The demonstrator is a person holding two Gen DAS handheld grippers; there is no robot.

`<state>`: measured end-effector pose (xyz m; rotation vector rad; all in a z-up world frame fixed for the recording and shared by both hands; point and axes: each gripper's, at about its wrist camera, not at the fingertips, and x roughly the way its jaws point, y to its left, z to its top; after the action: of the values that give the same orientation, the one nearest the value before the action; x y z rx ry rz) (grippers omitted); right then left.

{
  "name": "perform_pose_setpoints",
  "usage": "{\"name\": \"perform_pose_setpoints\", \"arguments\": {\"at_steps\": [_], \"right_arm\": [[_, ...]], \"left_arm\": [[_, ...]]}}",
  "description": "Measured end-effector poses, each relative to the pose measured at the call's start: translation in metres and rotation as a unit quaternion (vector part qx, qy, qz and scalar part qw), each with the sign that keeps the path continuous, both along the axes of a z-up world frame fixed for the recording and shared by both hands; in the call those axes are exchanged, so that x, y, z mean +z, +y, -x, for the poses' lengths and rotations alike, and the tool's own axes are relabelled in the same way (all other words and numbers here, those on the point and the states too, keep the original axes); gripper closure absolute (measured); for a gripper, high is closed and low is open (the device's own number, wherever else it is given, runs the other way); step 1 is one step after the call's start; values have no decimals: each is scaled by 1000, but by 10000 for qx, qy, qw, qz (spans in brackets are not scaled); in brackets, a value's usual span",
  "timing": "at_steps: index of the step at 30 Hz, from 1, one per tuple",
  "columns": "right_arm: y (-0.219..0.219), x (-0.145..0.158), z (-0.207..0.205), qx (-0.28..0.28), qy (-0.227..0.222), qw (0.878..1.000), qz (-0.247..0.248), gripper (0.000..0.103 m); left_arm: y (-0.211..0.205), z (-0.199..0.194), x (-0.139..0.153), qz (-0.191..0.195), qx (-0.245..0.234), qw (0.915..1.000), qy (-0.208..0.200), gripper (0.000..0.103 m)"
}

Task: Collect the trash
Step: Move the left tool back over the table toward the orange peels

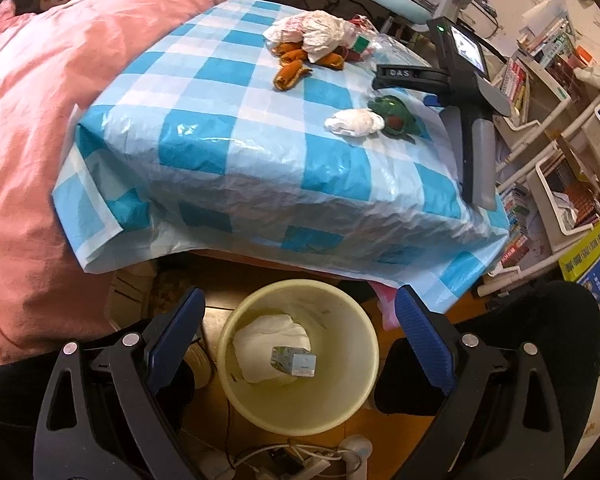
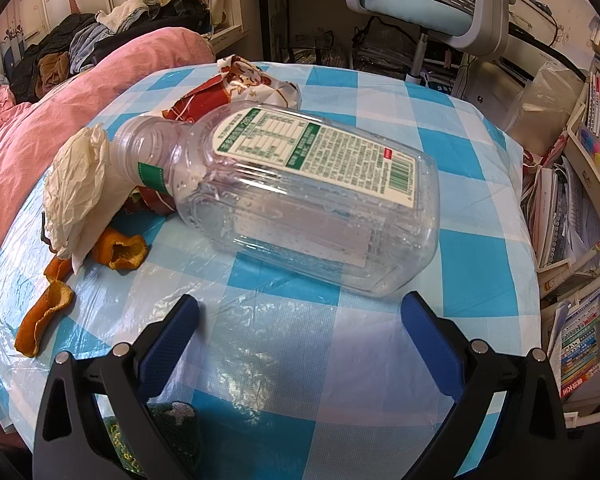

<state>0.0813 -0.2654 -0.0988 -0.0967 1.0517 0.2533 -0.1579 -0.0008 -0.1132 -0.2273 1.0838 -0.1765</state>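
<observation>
The left gripper (image 1: 296, 334) hung wide open and empty above a cream bin (image 1: 298, 408) on the floor, where a small carton (image 1: 296, 362) lay on white paper. The right gripper (image 2: 300, 332) was also spread wide, holding nothing, just short of a clear plastic bottle (image 2: 300, 200) lying on its side on the blue checked tablecloth (image 2: 460, 160). The bottle's green and white label carried fine print and a barcode, too small to read. Orange peel (image 2: 120, 252) and a crumpled tissue (image 2: 76, 192) lay beside its neck.
</observation>
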Motion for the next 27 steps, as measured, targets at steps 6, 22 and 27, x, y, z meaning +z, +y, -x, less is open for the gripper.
{"name": "perform_pose_setpoints", "arguments": {"at_steps": [6, 22, 27], "right_arm": [[-1, 1, 1, -2, -4, 10000, 2, 6], [0, 0, 1, -8, -16, 10000, 10, 6], [1, -1, -1, -9, -21, 10000, 15, 6]], "left_arm": [[15, -3, 7, 19, 408, 9990, -206, 11], [37, -92, 64, -241, 802, 9914, -1008, 10], [36, -127, 68, -390, 748, 9903, -1109, 10]]}}
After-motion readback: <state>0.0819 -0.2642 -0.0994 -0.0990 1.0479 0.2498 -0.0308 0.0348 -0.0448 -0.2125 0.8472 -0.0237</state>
